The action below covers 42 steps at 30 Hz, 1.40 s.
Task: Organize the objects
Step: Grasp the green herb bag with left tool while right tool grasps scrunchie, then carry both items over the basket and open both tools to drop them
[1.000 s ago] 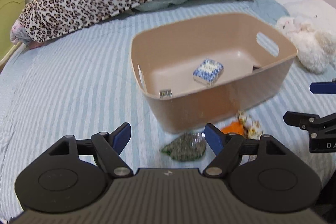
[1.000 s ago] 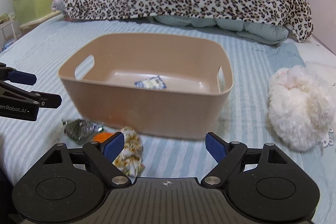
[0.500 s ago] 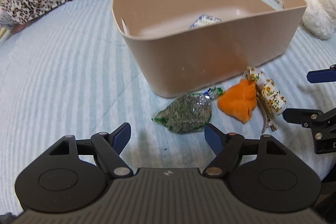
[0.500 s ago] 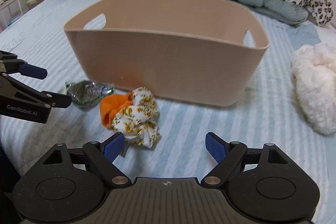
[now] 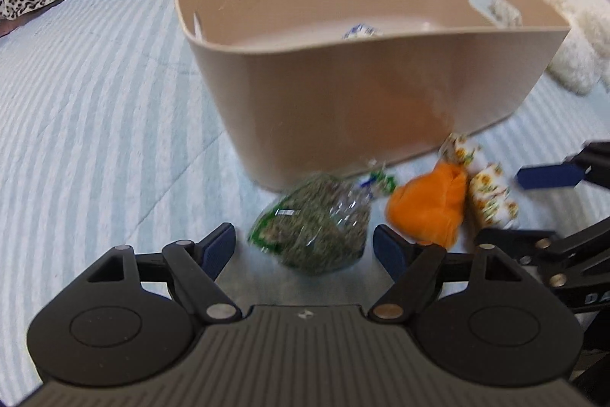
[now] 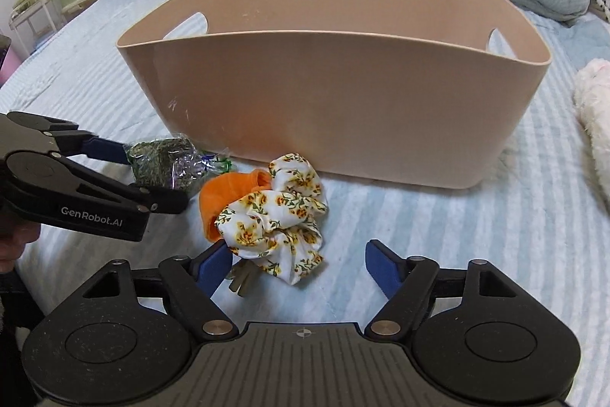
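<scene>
- Over the last second both grippers had dropped low and moved in on the loose things in front of the tan bin (image 6: 328, 109); the bin's floor, open to view a second earlier, was now mostly hidden behind its near wall.
- The left gripper (image 5: 304, 246) had its jaws wide, one on each side of the clear packet of green bits (image 5: 312, 235), which lay on the striped bedcover (image 5: 95, 124) just before the bin; the packet was blurred, so contact could not be judged, though it looked ungrasped.
- The right gripper (image 6: 298, 260) also stood wide open, with the floral scrunchie (image 6: 280, 220) ahead of its left finger, beside the orange cloth piece (image 6: 225, 193).
- This suggested two pickups were about to start, with a small blue-and-white item (image 5: 360, 31) already in the bin.
- Room was tight: the two grippers sat close together, and the bin's wall rose just behind the items, so each lift would need to clear its rim.
- The white plush (image 6: 594, 124) lay well apart to the right, out of the way.
</scene>
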### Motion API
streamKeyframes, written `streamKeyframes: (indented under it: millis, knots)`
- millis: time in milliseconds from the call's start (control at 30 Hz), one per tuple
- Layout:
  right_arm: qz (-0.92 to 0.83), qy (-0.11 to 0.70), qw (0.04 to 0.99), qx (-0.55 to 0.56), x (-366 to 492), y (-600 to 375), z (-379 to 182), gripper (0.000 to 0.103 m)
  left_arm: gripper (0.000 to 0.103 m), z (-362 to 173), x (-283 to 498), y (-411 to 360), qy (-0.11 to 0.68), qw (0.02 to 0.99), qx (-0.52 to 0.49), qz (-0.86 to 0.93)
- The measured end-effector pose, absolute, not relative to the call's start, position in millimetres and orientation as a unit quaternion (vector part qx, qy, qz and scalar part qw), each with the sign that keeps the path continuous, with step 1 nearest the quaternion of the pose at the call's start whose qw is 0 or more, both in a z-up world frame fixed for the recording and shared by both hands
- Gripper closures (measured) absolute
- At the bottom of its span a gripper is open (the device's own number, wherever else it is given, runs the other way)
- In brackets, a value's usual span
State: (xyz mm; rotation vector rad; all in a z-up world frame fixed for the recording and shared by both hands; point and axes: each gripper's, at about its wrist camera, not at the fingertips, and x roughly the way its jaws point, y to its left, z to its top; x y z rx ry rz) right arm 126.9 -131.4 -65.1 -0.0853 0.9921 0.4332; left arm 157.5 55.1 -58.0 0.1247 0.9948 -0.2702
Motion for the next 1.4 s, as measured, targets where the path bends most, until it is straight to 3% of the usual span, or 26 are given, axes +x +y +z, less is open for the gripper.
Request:
streamKeyframes:
  millis: [133, 200, 233, 333, 400, 733, 833, 900, 1033, 1400]
  knots:
    - [0.211, 0.470, 0.856, -0.033, 128, -132, -66, 0.040, 0.025, -58, 158, 58, 0.468, 0.873, 0.052, -0.123]
    - [0.215, 0.468, 0.857, -0.028, 128, -134, -66, 0.051, 0.042, -60, 159, 60, 0.475, 0.868, 0.041, -0.137]
    - [0.217, 0.467, 0.857, -0.026, 128, -134, -65, 0.054, 0.045, -60, 158, 61, 0.477, 0.866, 0.033, -0.145]
    - [0.221, 0.462, 0.859, -0.016, 129, -138, -62, 0.077, 0.061, -58, 155, 59, 0.478, 0.863, 0.037, -0.160]
    - [0.219, 0.461, 0.860, -0.016, 129, -141, -61, 0.084, 0.071, -56, 151, 56, 0.481, 0.859, 0.037, -0.171]
    - [0.211, 0.464, 0.860, 0.037, 132, -158, -55, 0.083, 0.072, -47, 139, 53, 0.482, 0.861, 0.042, -0.157]
    - [0.206, 0.457, 0.864, 0.036, 130, -160, -51, 0.086, 0.072, -42, 143, 58, 0.482, 0.862, 0.045, -0.154]
    - [0.205, 0.452, 0.868, 0.034, 129, -159, -49, 0.094, 0.072, -39, 142, 56, 0.480, 0.862, 0.047, -0.156]
    - [0.204, 0.440, 0.874, 0.030, 125, -161, -42, 0.095, 0.072, -31, 136, 59, 0.478, 0.863, 0.037, -0.158]
    - [0.197, 0.396, 0.896, 0.042, 105, -185, -7, 0.096, 0.072, 16, 108, 47, 0.418, 0.892, 0.051, -0.163]
